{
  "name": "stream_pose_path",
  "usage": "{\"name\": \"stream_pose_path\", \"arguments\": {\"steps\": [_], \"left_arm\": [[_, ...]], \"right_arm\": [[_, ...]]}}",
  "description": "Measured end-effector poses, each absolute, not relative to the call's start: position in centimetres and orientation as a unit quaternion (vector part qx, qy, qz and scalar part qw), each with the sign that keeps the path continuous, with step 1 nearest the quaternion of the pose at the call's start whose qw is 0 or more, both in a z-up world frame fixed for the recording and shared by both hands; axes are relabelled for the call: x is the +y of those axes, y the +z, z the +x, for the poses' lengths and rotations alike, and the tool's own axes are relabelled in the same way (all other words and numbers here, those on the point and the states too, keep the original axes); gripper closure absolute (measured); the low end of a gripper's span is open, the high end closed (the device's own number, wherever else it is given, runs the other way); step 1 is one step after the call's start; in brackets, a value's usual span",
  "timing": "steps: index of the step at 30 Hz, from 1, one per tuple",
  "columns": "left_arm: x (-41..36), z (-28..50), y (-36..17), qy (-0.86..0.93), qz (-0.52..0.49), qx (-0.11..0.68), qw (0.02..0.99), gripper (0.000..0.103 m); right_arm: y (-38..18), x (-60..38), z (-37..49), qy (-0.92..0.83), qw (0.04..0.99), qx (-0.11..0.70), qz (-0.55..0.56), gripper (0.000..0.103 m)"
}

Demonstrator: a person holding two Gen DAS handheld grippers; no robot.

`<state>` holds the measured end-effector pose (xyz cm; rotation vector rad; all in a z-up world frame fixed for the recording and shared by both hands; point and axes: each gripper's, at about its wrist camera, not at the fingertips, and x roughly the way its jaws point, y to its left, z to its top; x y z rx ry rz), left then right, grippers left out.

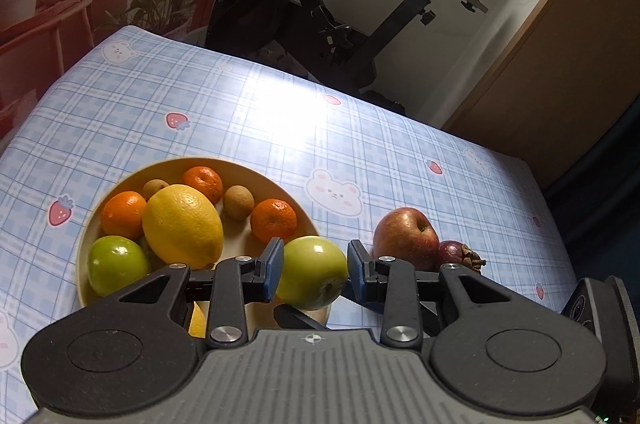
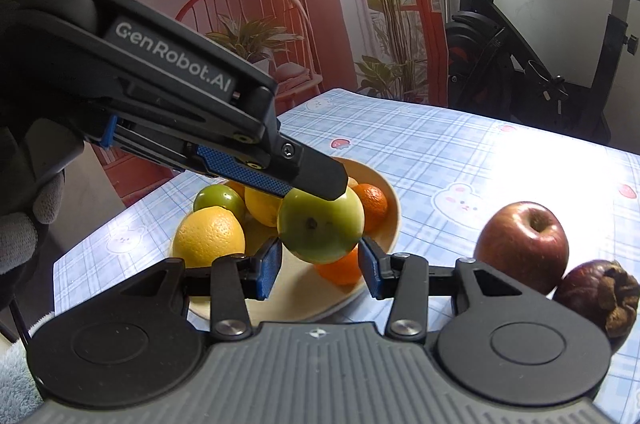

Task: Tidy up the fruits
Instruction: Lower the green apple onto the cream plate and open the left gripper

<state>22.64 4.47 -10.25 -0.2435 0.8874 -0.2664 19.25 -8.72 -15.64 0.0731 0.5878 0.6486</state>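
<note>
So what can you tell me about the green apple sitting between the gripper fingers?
The green apple is round, smooth and glossy, yellow-green, with a small dark blossom-end dimple turned toward the right wrist camera, so it lies tilted on its side. The left gripper is shut on it, blue pads on two opposite sides. It hangs above the near edge of the beige plate. The right gripper brackets its lower part; whether those pads press on it is unclear.

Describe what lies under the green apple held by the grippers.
Under the green apple sits the plate, with an orange partly showing directly below it. The apple and gripper bodies hide the rest of that orange and the plate floor.
</note>
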Motion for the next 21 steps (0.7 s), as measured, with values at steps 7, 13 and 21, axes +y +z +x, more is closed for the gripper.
{"name": "stream_pose_path", "arguments": {"steps": [7,13,21], "left_arm": [[6.7,25.1,-10.7,-0.123,-0.135,0.435,0.882,0.067],[6.9,26.2,-11.9,-0.123,-0.138,0.441,0.878,0.067],[7.1,26.5,-12.5,-0.117,-0.130,0.439,0.881,0.067]], "right_arm": [[-15.8,-6.3,21.8,0.313,0.902,0.298,0.006,0.058],[-16.5,-5.4,23.4,0.308,0.897,0.317,-0.005,0.058],[-16.8,-5.1,23.5,0.306,0.897,0.318,-0.017,0.057]]}}
